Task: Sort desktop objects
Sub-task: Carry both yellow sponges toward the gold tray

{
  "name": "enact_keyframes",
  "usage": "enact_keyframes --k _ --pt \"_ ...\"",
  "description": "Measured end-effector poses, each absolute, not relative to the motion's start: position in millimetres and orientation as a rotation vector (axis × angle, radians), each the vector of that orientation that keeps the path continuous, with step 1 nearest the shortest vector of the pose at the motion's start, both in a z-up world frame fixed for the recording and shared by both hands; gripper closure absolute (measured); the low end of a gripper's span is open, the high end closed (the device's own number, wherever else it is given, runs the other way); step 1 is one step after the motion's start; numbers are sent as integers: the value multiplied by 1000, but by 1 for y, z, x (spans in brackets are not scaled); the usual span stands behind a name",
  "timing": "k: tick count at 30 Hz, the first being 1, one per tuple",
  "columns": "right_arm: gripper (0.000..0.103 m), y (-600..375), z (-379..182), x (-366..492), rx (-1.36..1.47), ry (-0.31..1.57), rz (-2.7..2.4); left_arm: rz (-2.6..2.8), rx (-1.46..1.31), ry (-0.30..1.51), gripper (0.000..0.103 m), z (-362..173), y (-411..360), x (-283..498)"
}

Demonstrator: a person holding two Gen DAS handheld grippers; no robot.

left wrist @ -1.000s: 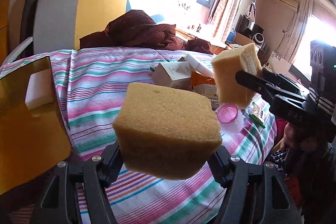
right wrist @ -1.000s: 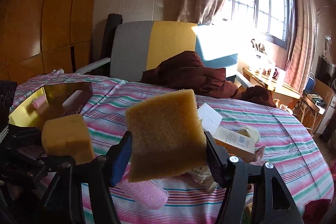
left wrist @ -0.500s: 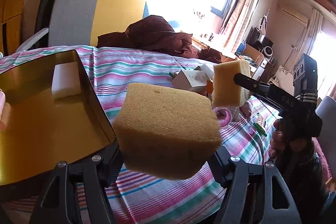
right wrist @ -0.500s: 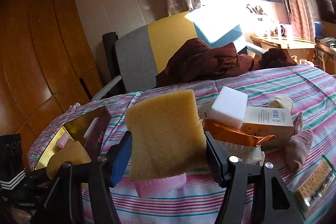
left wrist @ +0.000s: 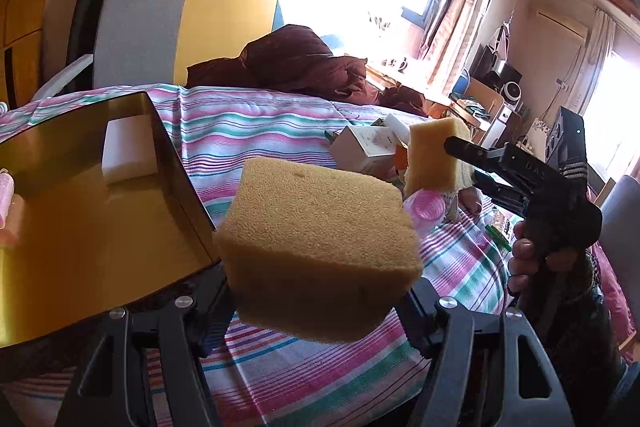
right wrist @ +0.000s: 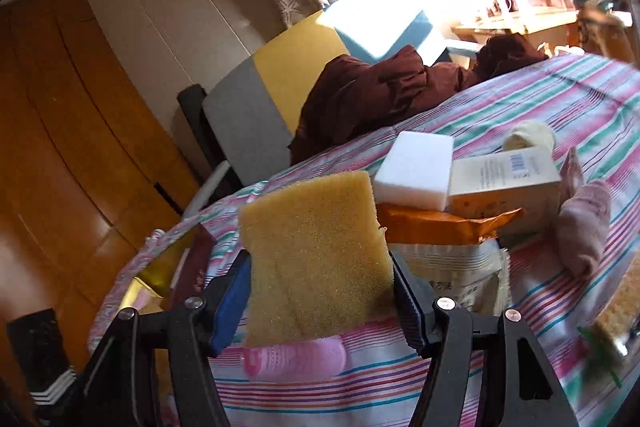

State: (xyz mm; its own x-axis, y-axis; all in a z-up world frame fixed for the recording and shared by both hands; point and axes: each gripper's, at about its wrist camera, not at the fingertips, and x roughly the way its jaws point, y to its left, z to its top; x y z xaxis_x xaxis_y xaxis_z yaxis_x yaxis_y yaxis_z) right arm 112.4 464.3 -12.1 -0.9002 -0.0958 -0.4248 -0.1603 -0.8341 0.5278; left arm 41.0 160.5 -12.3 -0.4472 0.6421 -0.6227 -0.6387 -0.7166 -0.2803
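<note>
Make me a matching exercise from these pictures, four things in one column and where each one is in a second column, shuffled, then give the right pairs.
Things
1. white block
2. thick yellow sponge
3. pink roller
4. dark red cloth

Places
A. heaped on the chair beyond the table
B. lying on the striped tablecloth
C. inside the gold tray
D. clamped in the left gripper

Pairs: 1-C, 2-D, 3-B, 4-A
</note>
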Motion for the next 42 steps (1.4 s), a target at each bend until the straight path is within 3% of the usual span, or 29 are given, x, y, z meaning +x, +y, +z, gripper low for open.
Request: enact_keyframes --k 3,4,6,9,10,12,13,16,19,22,31,42 --pt "37 443 -4 110 -684 491 2799 2176 -935 -1 32 -12 161 42" --pt "37 446 -3 112 -669 582 2842 2176 -931 0 32 -11 161 42" --pt "37 462 -7 114 -647 961 2936 2176 -929 -7 32 -10 160 42" --pt "37 440 4 110 -657 507 2808 2176 -928 -12 32 -9 159 42" --pt "37 439 4 110 -649 530 2843 2177 -924 -10 32 -8 158 43" --pt "37 454 -1 112 -639 892 2946 2177 -920 -18 32 -7 157 43" --pt "37 454 -1 111 -636 887 2925 2178 -918 -23 32 -6 156 43" --pt "37 432 6 109 -644 453 2840 2177 -910 -20 32 -4 155 44" --pt "37 449 3 112 -620 846 2951 2180 -902 -25 32 -2 152 44" --pt "37 435 7 107 -655 564 2889 2190 -897 -32 32 1 148 43" --pt "36 426 -3 95 -690 613 2907 2229 -883 -52 32 10 129 39" --pt "34 354 40 58 -637 501 3162 2445 -873 -80 32 24 53 16"
